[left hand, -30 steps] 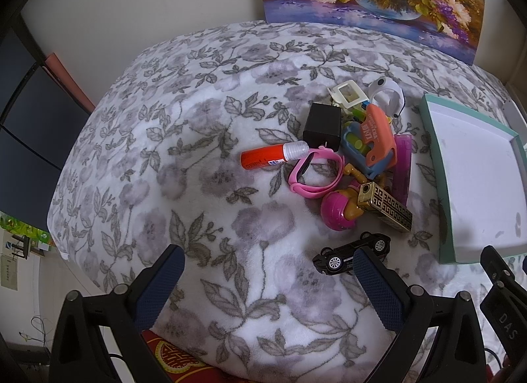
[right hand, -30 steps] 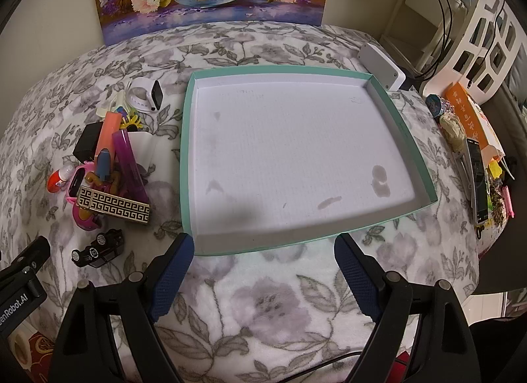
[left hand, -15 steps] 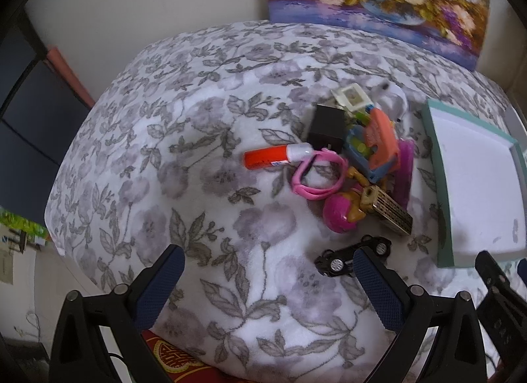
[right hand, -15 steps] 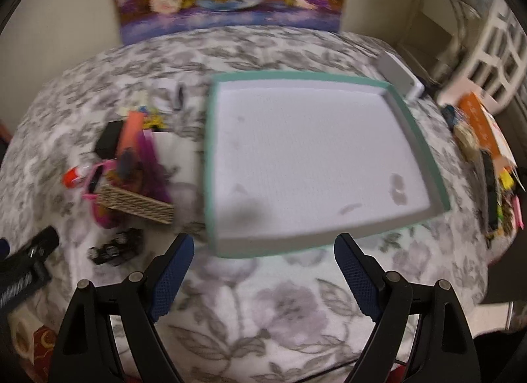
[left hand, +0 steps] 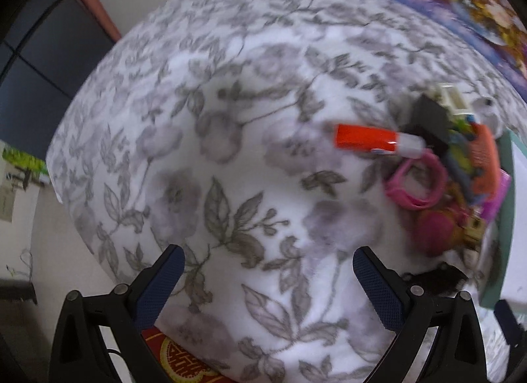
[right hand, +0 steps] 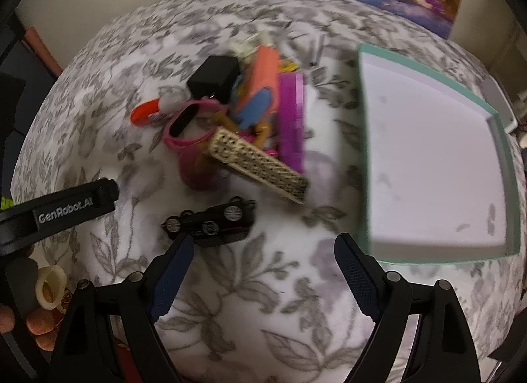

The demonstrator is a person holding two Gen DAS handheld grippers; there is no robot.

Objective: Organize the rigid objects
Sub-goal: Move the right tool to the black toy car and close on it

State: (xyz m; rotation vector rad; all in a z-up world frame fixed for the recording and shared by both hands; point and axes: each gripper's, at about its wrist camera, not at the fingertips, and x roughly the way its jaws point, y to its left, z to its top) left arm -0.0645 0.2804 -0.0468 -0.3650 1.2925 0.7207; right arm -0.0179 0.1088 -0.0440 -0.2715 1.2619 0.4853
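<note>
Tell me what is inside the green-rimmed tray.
The tray holds no objects; its white floor shows only a few dark smudges. The strip behind its near wall is hidden.

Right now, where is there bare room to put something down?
The teal-rimmed tray is bare inside. The flowered cloth left of the red tube is free too. It is crowded between them: black toy car, patterned box, pink band.

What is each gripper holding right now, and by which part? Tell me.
Nothing is held. The left gripper is open over bare cloth; the right gripper is open just short of the black toy car, not gripping it.
</note>
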